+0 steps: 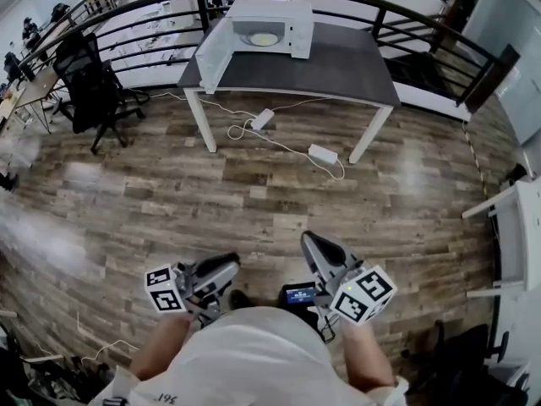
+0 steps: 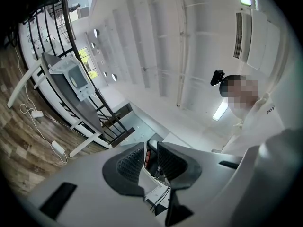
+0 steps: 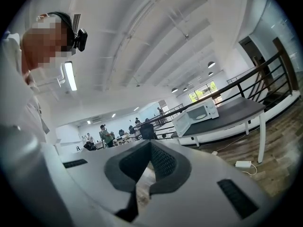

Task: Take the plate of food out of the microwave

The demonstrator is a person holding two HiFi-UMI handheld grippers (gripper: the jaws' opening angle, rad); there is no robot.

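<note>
The white microwave (image 1: 269,25) stands on a dark table (image 1: 338,70) far ahead, its door (image 1: 211,53) swung open to the left. Inside it lies a pale plate of food (image 1: 264,38). Both grippers hang close to my body, far from the table. My left gripper (image 1: 226,266) has a narrow gap between its jaws and holds nothing. My right gripper (image 1: 310,243) is shut and empty. The left gripper view tilts up at the ceiling, with the microwave (image 2: 75,77) small at the left. The right gripper view has the open microwave (image 3: 201,111) in the distance.
Wooden floor lies between me and the table. Power strips (image 1: 324,153) and cables lie under the table. A black office chair (image 1: 89,87) stands at the left, a curved black railing (image 1: 406,15) behind the table, a white shelf (image 1: 520,227) at the right. People (image 3: 106,135) stand far off.
</note>
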